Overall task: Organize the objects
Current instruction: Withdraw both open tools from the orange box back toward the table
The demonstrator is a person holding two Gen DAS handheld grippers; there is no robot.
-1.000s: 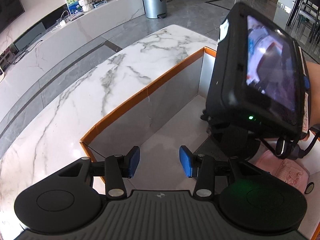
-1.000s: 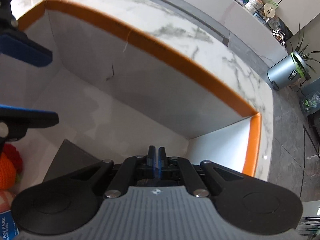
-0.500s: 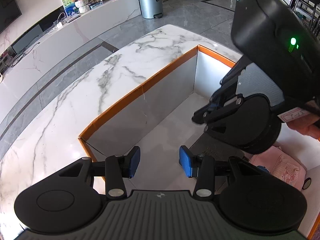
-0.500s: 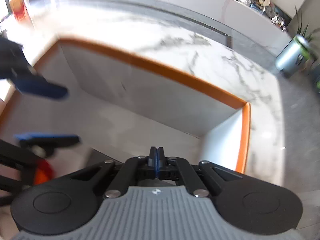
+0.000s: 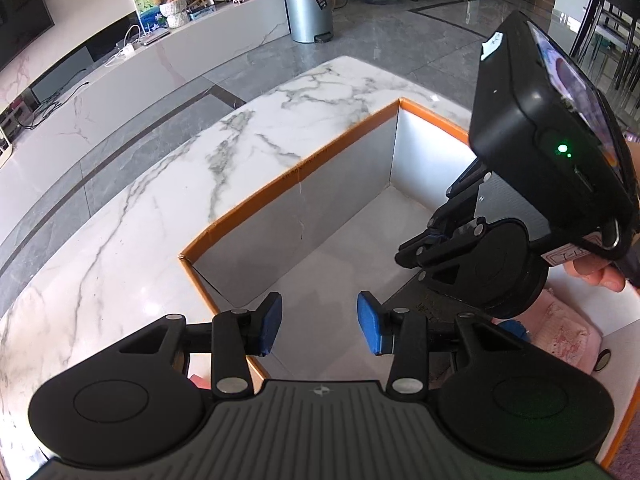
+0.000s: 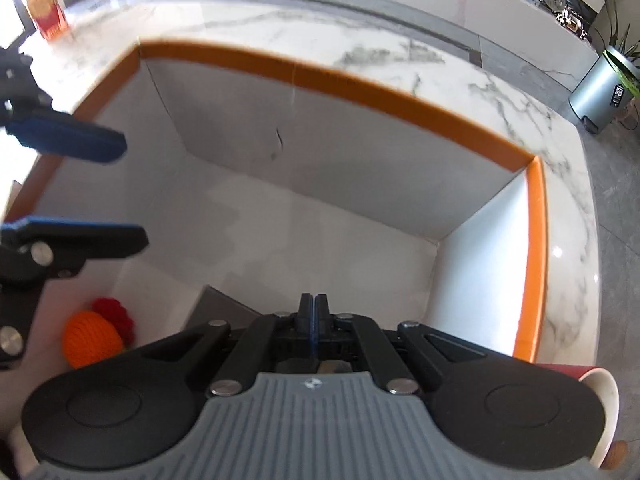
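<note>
A white box with an orange rim [image 5: 280, 184] [image 6: 400, 96] stands on the marble table. My left gripper [image 5: 318, 320] [image 6: 124, 192] hangs over its near-left corner, its jaws closing with nothing between the blue pads. Above the box's right half my right gripper [image 6: 314, 308] [image 5: 404, 258] is shut and empty, held by a person's hand [image 5: 596, 272]. On the box floor lie a dark grey flat piece [image 5: 416, 300] [image 6: 216, 304], a pink cloth item [image 5: 560, 336] and an orange and red crocheted toy [image 6: 92, 340].
A red paper cup [image 6: 600, 412] stands just outside the box's near-right corner. A red and white carton [image 6: 46, 16] sits at the table's far left. Beyond the table are grey floor, a metal bin [image 5: 308, 12] and a long low white cabinet.
The right gripper rose and rolled over the box, bringing the crocheted toy and cup into its view. The left gripper stayed in place and its pads drew slightly closer.
</note>
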